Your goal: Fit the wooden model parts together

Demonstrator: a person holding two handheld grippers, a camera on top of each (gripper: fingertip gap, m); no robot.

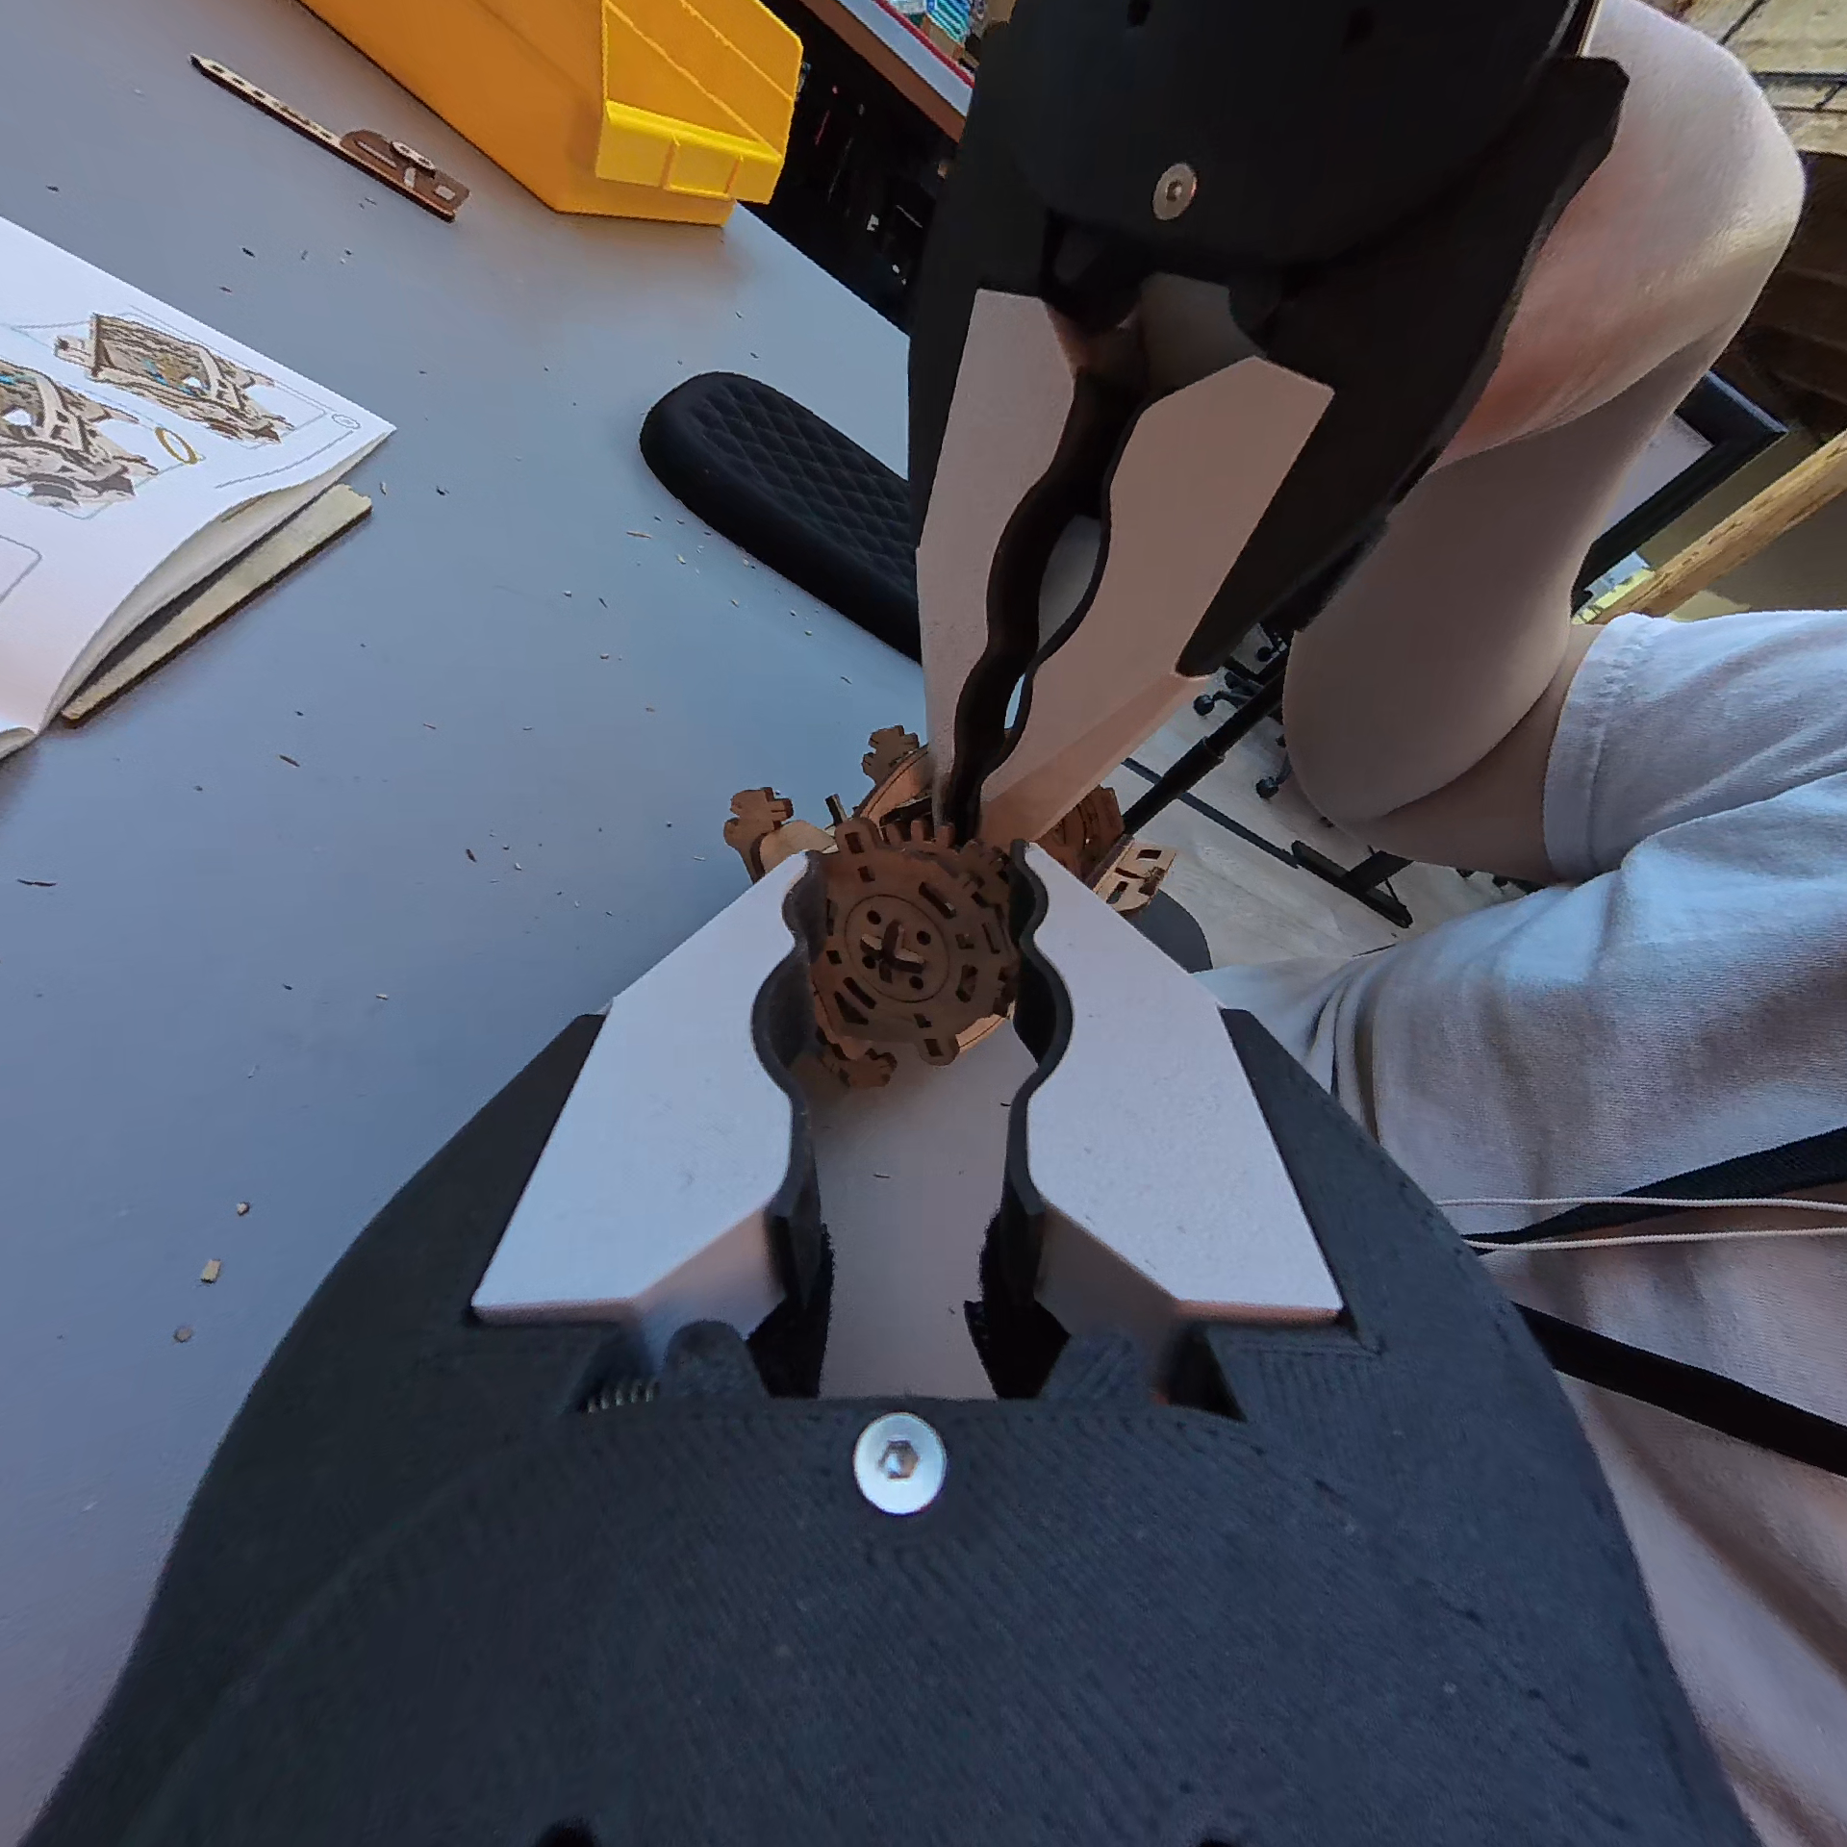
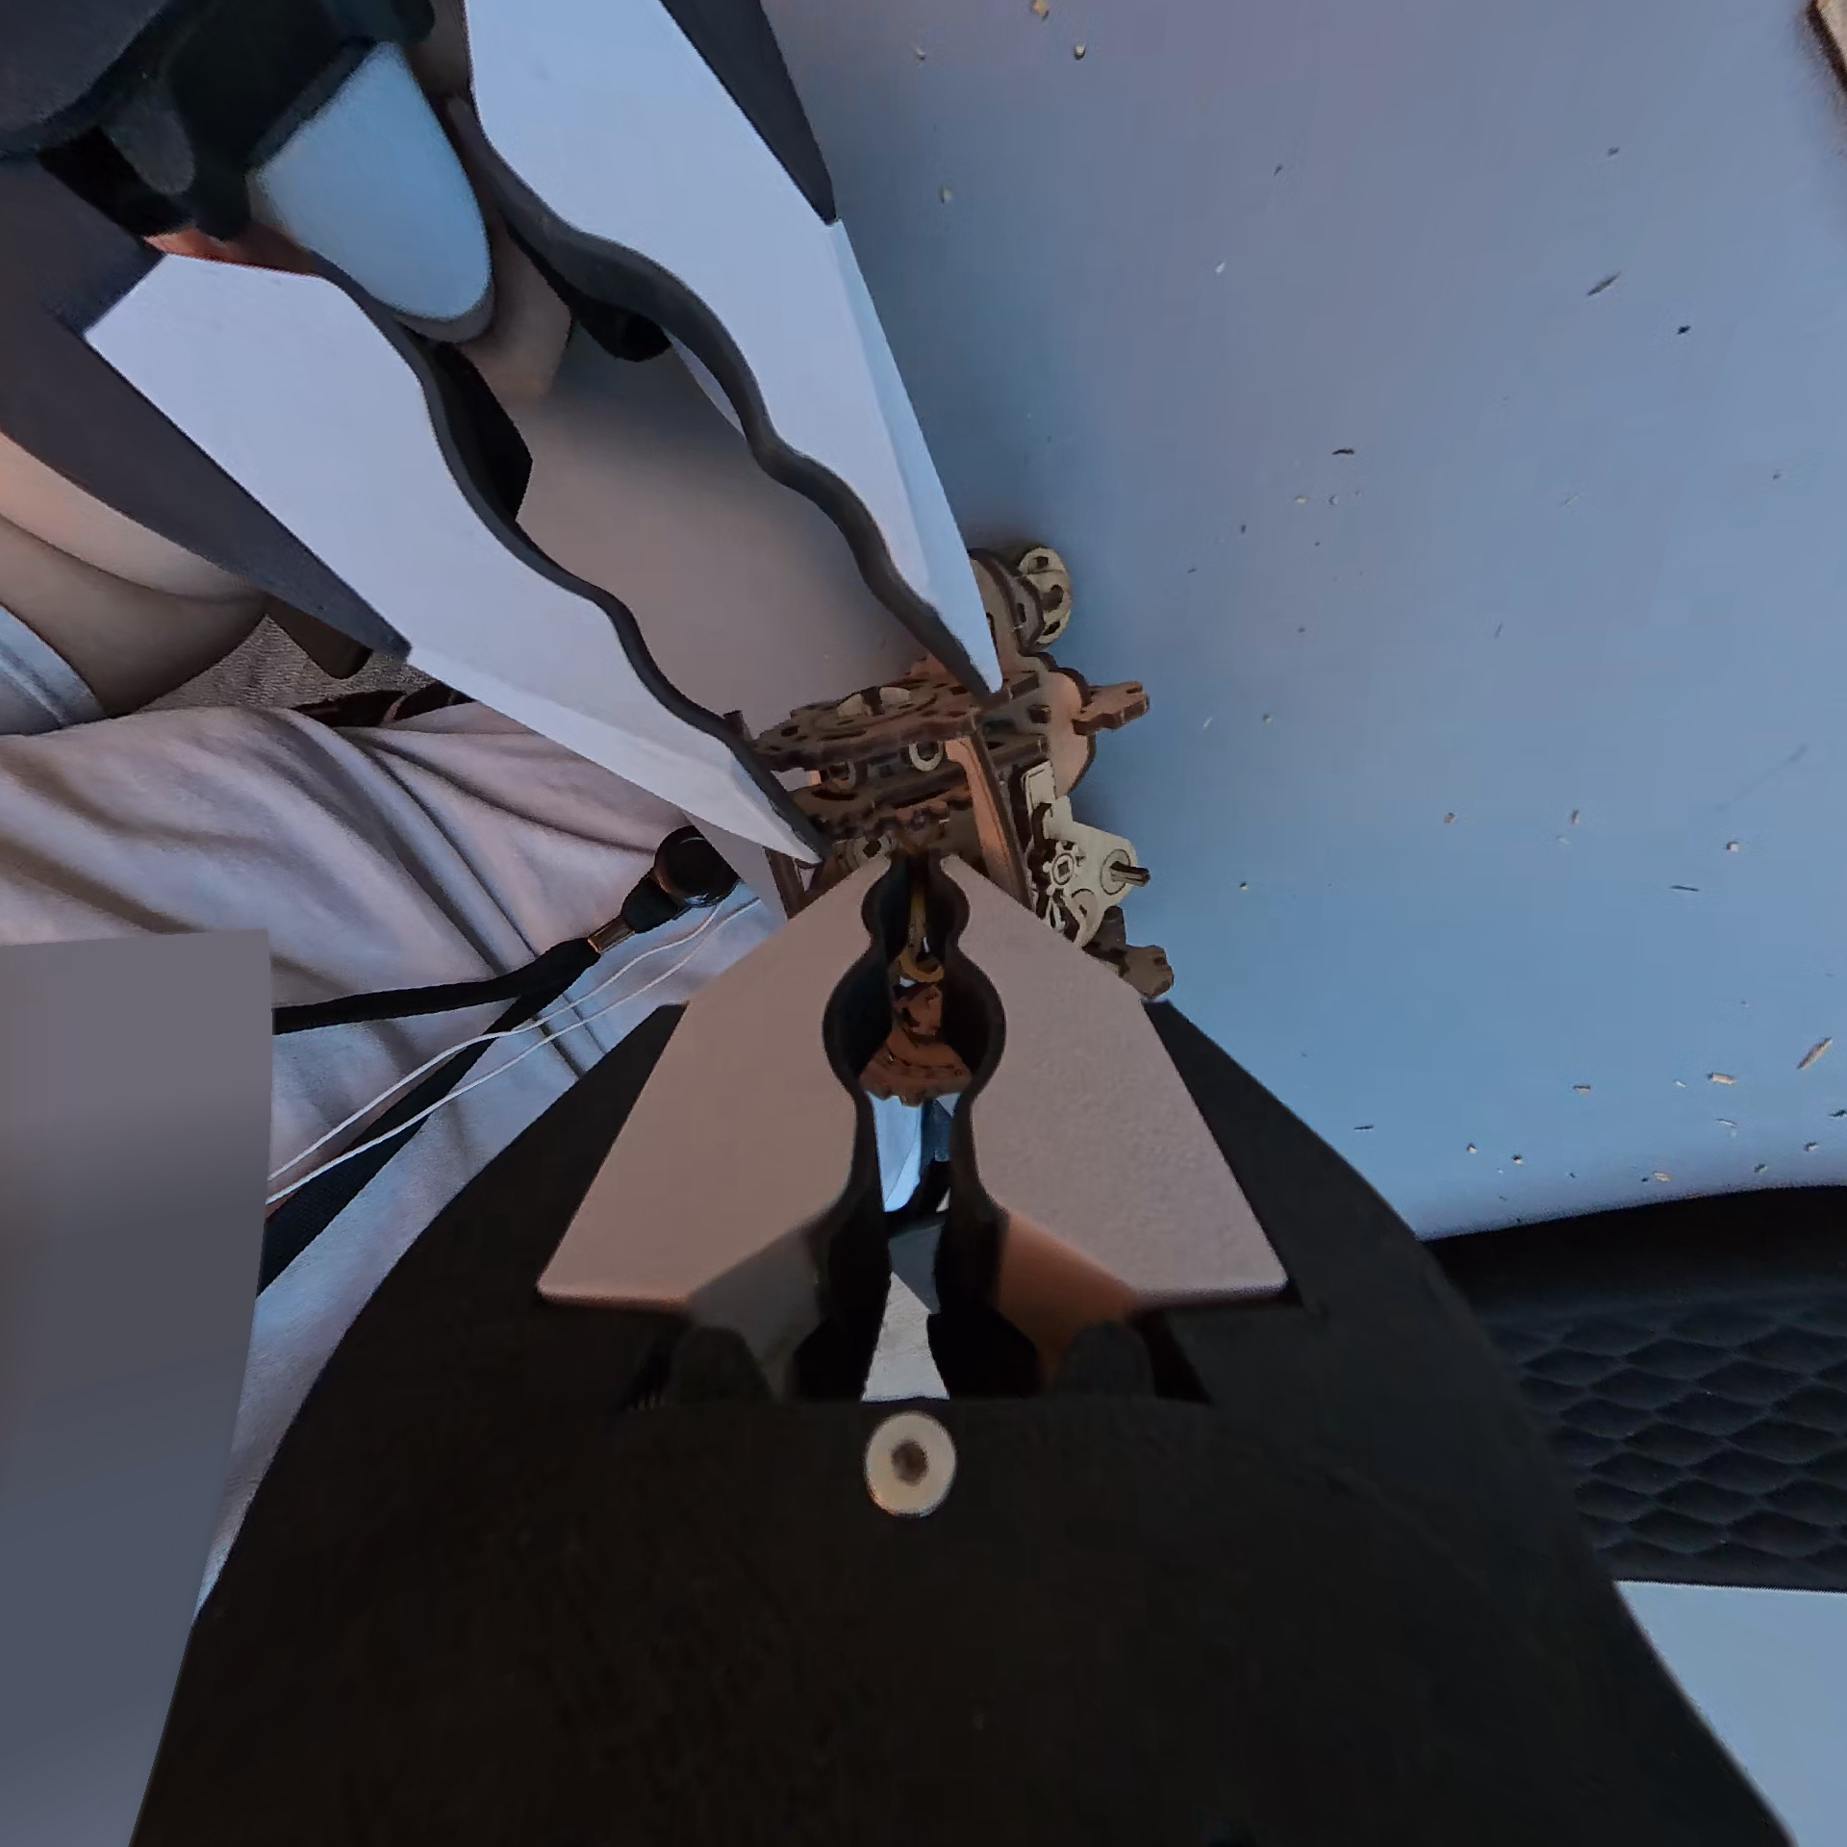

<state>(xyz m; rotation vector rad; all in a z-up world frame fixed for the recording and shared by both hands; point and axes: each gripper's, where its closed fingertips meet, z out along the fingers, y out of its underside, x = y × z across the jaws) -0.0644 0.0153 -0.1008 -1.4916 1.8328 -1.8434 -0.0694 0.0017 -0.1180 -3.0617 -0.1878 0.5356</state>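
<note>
A brown wooden model with a round gear-like drum (image 1: 915,959) is held just above the grey table's near edge (image 1: 400,800). My left gripper (image 1: 912,880) is shut on the drum, one finger on each side. My right gripper (image 1: 959,810) comes down from above and is shut on a thin part at the model's top. In the right wrist view my right gripper (image 2: 915,865) pinches a small wooden piece (image 2: 915,1019) that shows between its fingers. The left gripper (image 2: 900,770) clamps the drum of the model (image 2: 1059,860) from the upper left there.
A yellow bin (image 1: 600,100) and a long wooden strip (image 1: 330,140) lie at the table's far side. An open instruction booklet (image 1: 150,450) lies on a wooden sheet (image 1: 230,590) at left. A black quilted pad (image 1: 780,490) lies behind the model. Wood chips dot the table. Less than 4 cm separates the two grippers' tips.
</note>
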